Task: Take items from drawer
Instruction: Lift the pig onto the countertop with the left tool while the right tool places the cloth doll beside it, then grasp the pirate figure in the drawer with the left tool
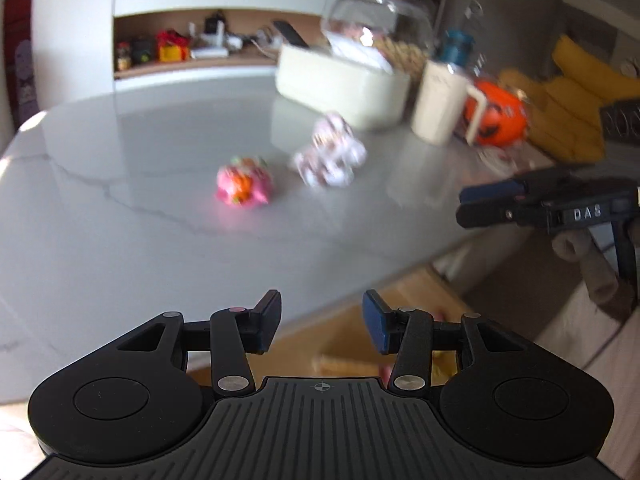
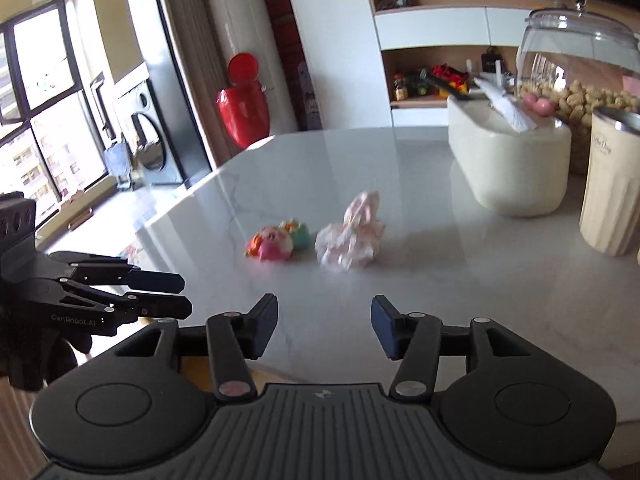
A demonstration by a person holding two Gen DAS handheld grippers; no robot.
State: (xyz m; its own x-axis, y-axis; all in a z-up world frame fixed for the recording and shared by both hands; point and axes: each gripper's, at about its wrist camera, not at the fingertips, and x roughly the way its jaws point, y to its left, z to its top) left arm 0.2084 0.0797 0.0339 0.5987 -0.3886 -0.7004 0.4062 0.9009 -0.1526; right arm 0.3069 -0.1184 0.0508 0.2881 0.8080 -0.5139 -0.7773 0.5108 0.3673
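Observation:
Two small items lie side by side on the grey marble table (image 1: pixel 120 240): a pink and orange toy (image 1: pixel 244 182) (image 2: pixel 276 242) and a crumpled white-pink bundle (image 1: pixel 330 152) (image 2: pixel 352 236). My left gripper (image 1: pixel 322 320) hangs open over the table's near edge, with nothing between its fingers. Under it shows the pale wooden inside of the drawer (image 1: pixel 412 292), holding blurred yellowish contents (image 1: pixel 344 364). My right gripper (image 2: pixel 324 324) is open and empty above the table's near side, short of the bundle. Each gripper shows side-on in the other's view: the right (image 1: pixel 476 204), the left (image 2: pixel 180 294).
At the back right of the table stand a cream box (image 2: pixel 508 160), a cream ribbed tumbler (image 2: pixel 612 184), a glass jar of peanuts (image 2: pixel 580 60) and an orange pumpkin bucket (image 1: pixel 496 116). Shelves with small clutter (image 1: pixel 172 48) sit behind the table.

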